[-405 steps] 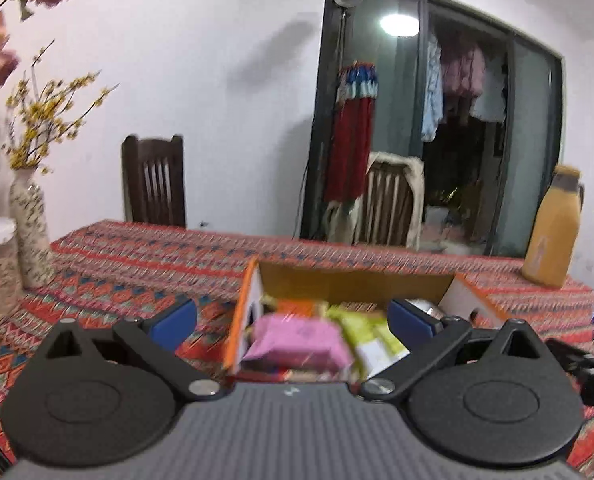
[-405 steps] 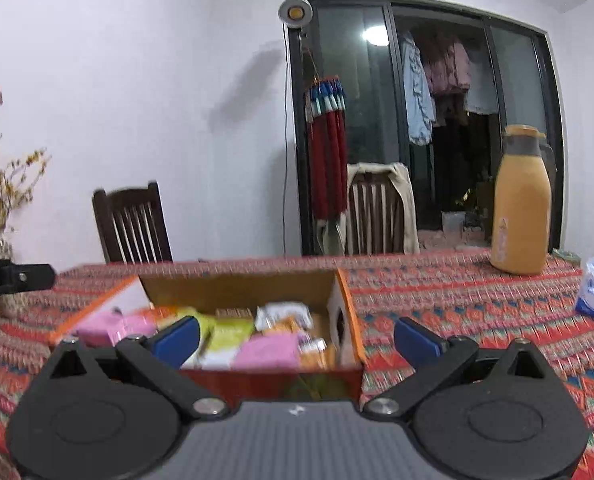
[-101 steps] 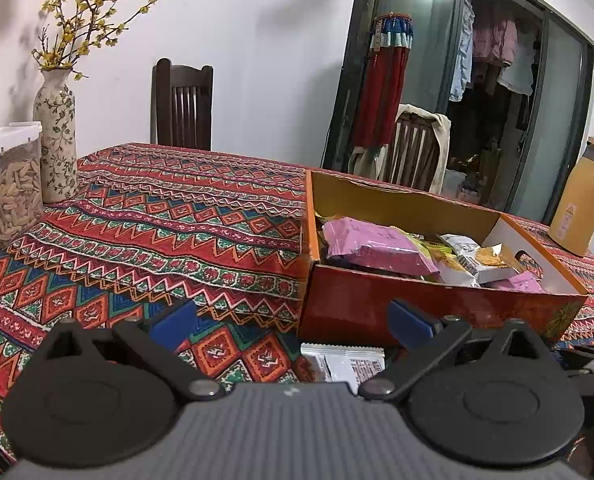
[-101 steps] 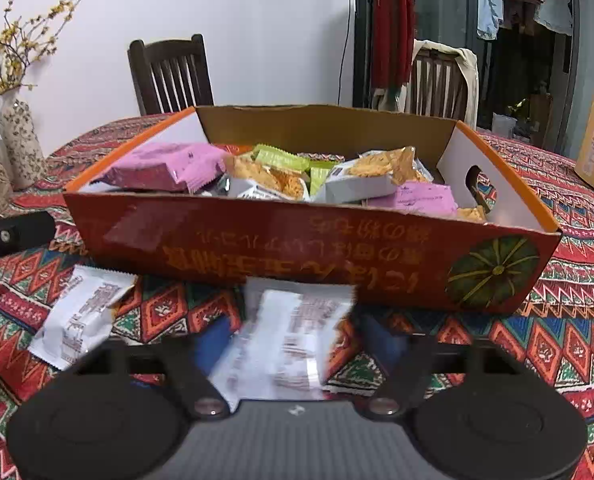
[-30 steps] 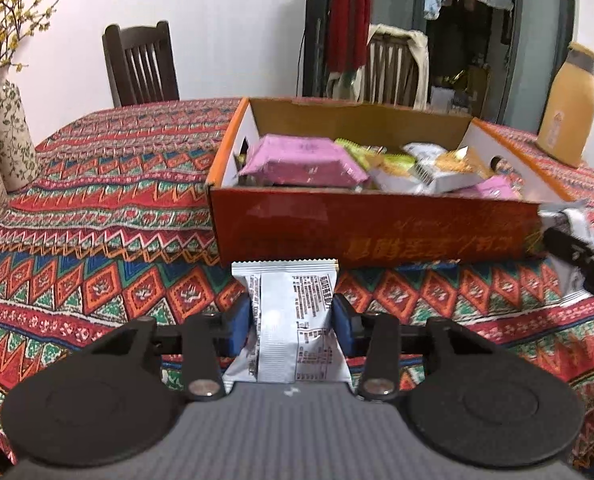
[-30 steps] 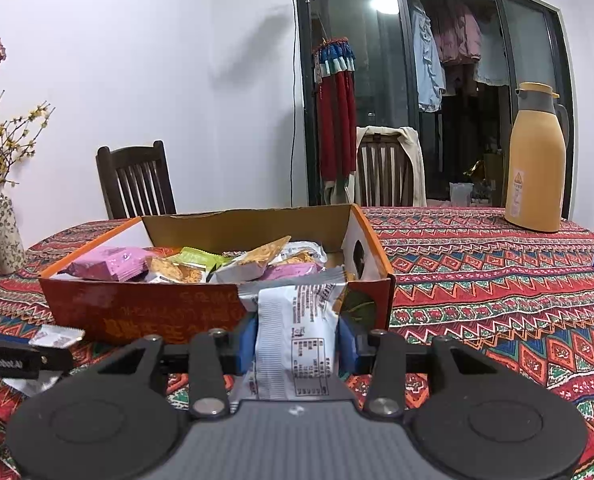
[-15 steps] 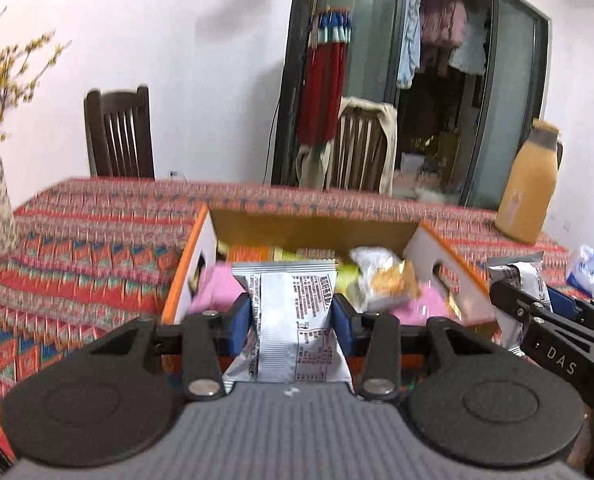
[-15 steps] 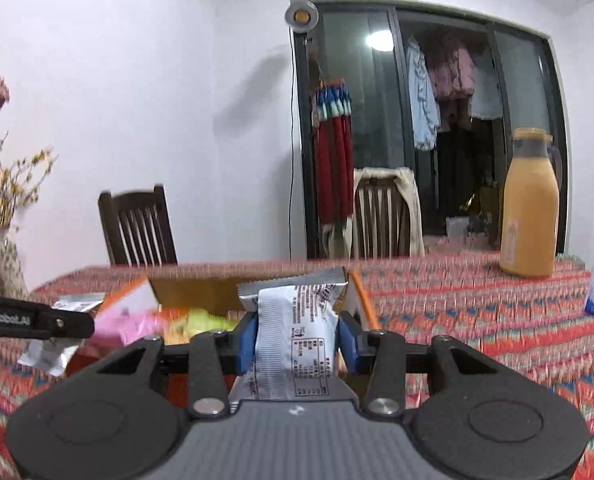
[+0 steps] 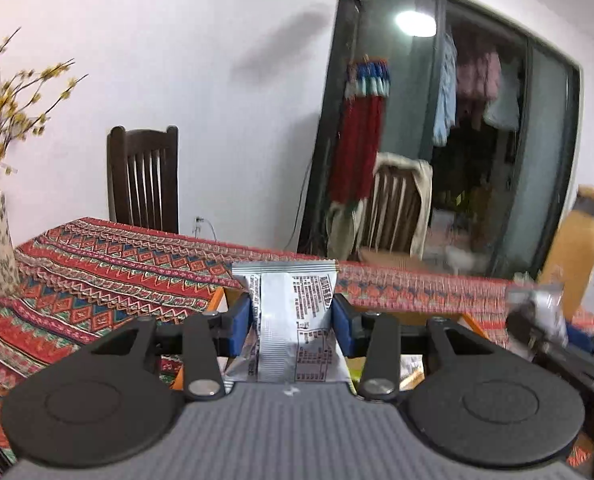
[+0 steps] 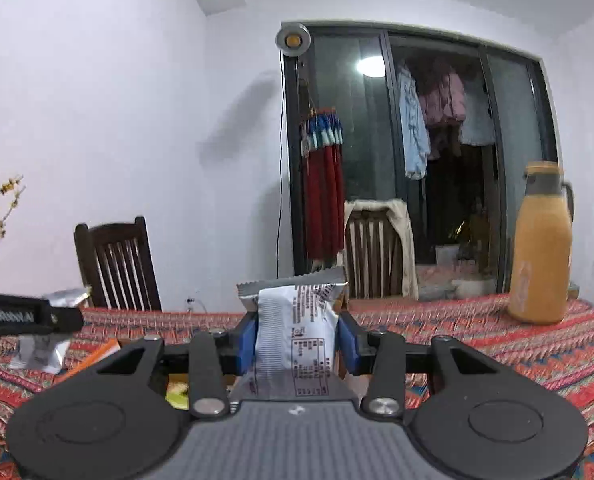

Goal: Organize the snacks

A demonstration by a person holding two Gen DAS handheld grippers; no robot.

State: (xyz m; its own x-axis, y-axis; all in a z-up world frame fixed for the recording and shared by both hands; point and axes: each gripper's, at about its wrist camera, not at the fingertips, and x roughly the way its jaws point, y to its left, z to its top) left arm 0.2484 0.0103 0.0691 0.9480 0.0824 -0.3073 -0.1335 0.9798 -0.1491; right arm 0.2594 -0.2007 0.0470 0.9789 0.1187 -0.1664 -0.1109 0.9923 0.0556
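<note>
Snack packets, one silver packet [image 9: 293, 328] pinched in the left claw [image 9: 292, 320] and another [image 10: 295, 336] in the right claw [image 10: 295, 338], are carried over the orange box [image 10: 97, 354], probably for dropping in.

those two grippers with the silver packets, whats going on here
A person is tidying snacks with a handheld gripper in each hand. The left gripper is shut on a silver snack packet, and the right gripper is shut on a second silver packet. Both are held up over the patterned tablecloth, just above the orange snack box, whose edge barely shows. Neither packet is in the box yet.
</note>
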